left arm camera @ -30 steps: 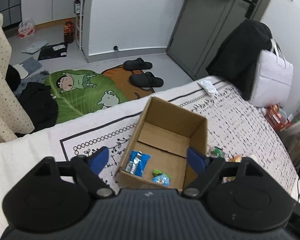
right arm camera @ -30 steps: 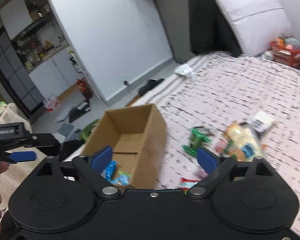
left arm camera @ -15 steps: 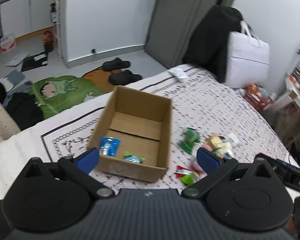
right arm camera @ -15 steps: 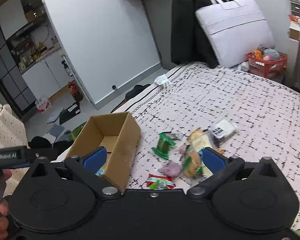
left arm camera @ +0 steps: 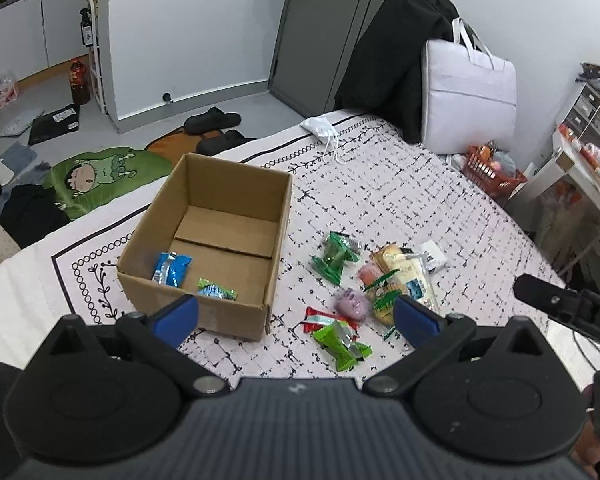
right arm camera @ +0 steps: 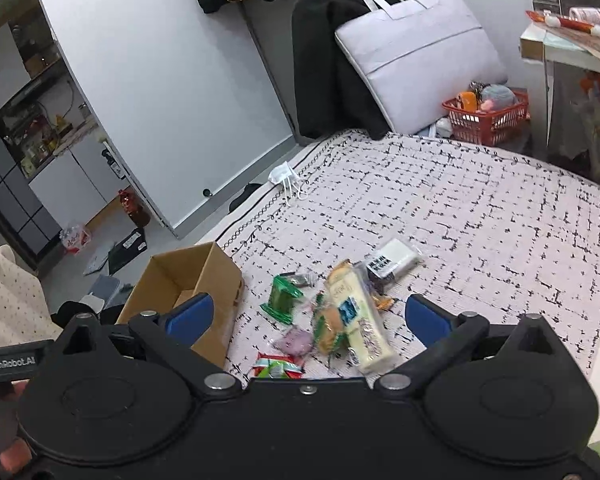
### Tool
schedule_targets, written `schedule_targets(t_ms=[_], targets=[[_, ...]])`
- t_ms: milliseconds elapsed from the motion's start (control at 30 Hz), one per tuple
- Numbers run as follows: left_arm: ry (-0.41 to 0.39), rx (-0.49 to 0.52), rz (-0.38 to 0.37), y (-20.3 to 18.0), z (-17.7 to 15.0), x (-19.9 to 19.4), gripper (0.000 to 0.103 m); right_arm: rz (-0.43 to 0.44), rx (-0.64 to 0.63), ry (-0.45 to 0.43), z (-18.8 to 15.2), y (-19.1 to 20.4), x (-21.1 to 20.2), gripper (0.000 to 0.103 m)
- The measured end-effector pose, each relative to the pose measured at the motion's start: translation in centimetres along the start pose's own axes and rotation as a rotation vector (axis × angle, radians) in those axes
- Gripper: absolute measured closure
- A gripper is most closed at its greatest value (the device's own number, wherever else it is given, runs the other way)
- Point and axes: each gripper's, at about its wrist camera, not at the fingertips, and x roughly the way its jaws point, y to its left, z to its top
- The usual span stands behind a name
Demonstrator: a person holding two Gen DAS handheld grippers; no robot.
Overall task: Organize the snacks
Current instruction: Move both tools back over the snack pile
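Left gripper (left arm camera: 296,314): jaws spread wide, nothing between the blue pads (left arm camera: 176,316), held above the near edge of the bedspread (left arm camera: 400,184). Right gripper (right arm camera: 308,318): likewise released and empty, raised over the loose snacks.

Cardboard box (left arm camera: 278,240): open-topped, plain brown, flaps folded flat on its floor, standing at 11 o'clock from the left gripper. Two items lie inside at its near end: a blue packet (left arm camera: 171,268) with a silver strip, and a small green-and-blue packet (left arm camera: 217,289) just beside it, toward 3 o'clock.

Loose snacks lie on the bedspread to the box's 3 o'clock side, apart from it:
- dark green wrapper (left arm camera: 334,256), crumpled, farthest from the camera in the left wrist view
- long pale-yellow packet (right arm camera: 360,320) with a blue label, overlapping a biscuit pack (right arm camera: 328,326)
- white packet with black print (right arm camera: 392,258), at 1 o'clock of the pile
- small purple packet (left arm camera: 352,302), round
- red, white and green wrapper (left arm camera: 324,316), touching a bright green wrapper (left arm camera: 342,344) nearest the left gripper
- a pinkish-orange item (left arm camera: 368,272), possibly another sweet; too blurred to confirm

A white face mask (left arm camera: 320,126) lies near the far bed edge at 12 o'clock
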Motion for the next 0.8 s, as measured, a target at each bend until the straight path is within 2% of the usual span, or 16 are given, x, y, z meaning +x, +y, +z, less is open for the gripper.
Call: schedule_targets(t_ms=[200,267,367,500,600,733,800], targets=[[0.003,0.000,0.022,-1.7,-0.8,0.8,0.000,-0.011,0.012,-0.007,0.2,-2.4,0.0,0.000],[0.000,-0.008,0.032,-2.0,-0.9,1.3,0.000,-0.013,0.023,-0.002,0.2,-3.2,0.5,0.004],[0.008,-0.018,0.024,-2.4,-1.3,2.4,0.001,-0.068,0.036,0.022,0.0,-3.9,1.8,0.006],[0.022,-0.027,0.010,-2.9,-2.0,4.0,0.003,-0.076,0.019,0.059,-0.5,-4.3,2.9,0.007],[0.032,-0.030,0.004,-3.7,-2.5,5.2,0.007,-0.074,0.002,0.080,-0.7,-4.2,3.8,0.015],[0.075,-0.078,-0.009,-4.0,-3.2,7.7,0.019,-0.072,-0.011,0.120,-0.9,-4.2,5.0,0.027],[0.089,-0.093,-0.011,-4.1,-3.5,8.7,0.022,-0.080,-0.018,0.135,-1.0,-4.2,5.4,0.030]])
